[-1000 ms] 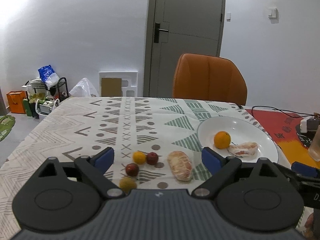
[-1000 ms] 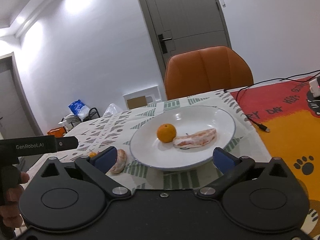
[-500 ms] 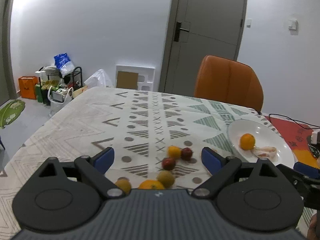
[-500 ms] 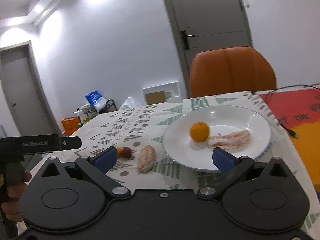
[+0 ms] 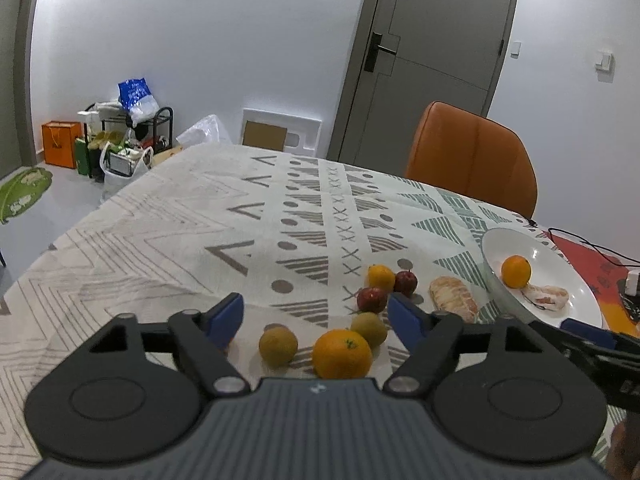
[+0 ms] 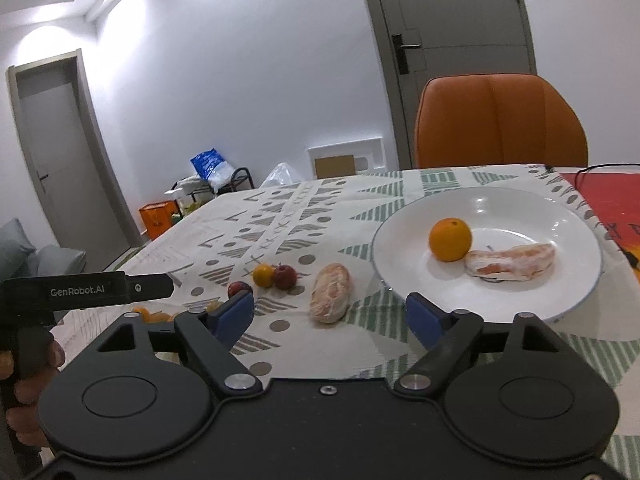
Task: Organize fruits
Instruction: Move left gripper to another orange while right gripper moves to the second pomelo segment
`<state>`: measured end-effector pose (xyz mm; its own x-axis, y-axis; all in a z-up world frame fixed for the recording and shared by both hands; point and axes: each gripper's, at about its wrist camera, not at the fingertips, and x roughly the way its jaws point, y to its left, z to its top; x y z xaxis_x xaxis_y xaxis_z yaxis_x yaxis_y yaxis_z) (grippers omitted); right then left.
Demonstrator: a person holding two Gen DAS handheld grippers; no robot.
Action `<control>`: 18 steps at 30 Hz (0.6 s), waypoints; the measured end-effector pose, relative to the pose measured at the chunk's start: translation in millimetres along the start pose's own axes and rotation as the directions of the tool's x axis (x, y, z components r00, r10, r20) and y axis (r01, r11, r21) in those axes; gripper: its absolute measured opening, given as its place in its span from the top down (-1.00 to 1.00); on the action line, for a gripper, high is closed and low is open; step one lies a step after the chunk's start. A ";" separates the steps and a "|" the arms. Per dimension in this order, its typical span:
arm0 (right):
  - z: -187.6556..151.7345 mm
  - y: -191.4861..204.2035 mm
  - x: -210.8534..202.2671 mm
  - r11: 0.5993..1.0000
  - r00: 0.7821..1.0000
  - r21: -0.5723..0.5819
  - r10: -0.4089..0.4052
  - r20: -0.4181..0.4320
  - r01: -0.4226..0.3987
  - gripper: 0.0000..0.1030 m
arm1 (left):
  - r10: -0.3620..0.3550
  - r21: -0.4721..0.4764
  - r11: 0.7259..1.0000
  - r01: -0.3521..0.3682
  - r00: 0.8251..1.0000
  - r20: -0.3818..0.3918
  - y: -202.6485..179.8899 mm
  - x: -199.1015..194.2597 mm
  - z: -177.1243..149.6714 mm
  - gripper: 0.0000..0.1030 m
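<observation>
In the left wrist view my left gripper [image 5: 316, 316] is open and empty above the patterned tablecloth. A large orange [image 5: 342, 354] lies between its fingers, flanked by two greenish fruits [image 5: 278, 346] [image 5: 369, 328]. Beyond lie two red fruits [image 5: 372, 299] [image 5: 405, 283], a small orange fruit [image 5: 381, 277] and a peeled pomelo segment [image 5: 453, 304]. A white plate [image 5: 560, 264] holds an orange [image 5: 516, 271] and another segment [image 5: 546, 297]. My right gripper [image 6: 330, 318] is open and empty, just short of the pomelo segment [image 6: 330, 298] and left of the plate [image 6: 576, 292].
An orange chair [image 5: 472, 156] stands at the table's far side before a grey door. A red mat with a cable [image 5: 592, 252] covers the table's right end. Bags and a small rack [image 5: 120, 140] sit on the floor at left. The left gripper's body [image 6: 80, 292] shows in the right wrist view.
My left gripper has swung left and back, bringing the large orange and greenish fruits into view between its fingers. My right gripper has shifted left, from the plate toward the pomelo segment.
</observation>
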<state>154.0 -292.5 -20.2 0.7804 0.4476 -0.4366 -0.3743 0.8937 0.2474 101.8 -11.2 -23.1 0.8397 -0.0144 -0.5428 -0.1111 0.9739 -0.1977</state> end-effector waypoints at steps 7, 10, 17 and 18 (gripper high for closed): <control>-3.0 7.1 19.5 0.999 0.999 -0.034 -0.001 -0.049 -0.001 -0.26 | -0.036 -0.034 0.999 0.035 0.999 -0.030 1.8 7.6 -8.8 -0.15; -2.7 9.8 26.6 0.998 0.998 -0.056 -0.017 -0.061 0.014 -0.20 | -0.047 -0.035 0.998 0.045 0.998 -0.038 -0.9 10.1 -11.1 -0.09; -3.3 17.2 38.9 0.995 0.996 -0.098 -0.036 -0.078 0.028 -0.09 | -0.057 -0.026 0.998 0.056 0.998 -0.025 -2.0 10.4 -12.0 -0.01; -3.4 18.3 40.7 0.994 0.996 -0.102 -0.038 -0.081 0.029 -0.08 | -0.062 -0.028 0.998 0.061 0.998 -0.026 -1.9 10.1 -11.5 0.02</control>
<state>177.2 -257.8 -36.3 0.7509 0.4147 -0.5140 -0.4005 0.9048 0.1449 104.4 -15.9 -37.6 0.8307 -0.0810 -0.5508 -0.0739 0.9646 -0.2532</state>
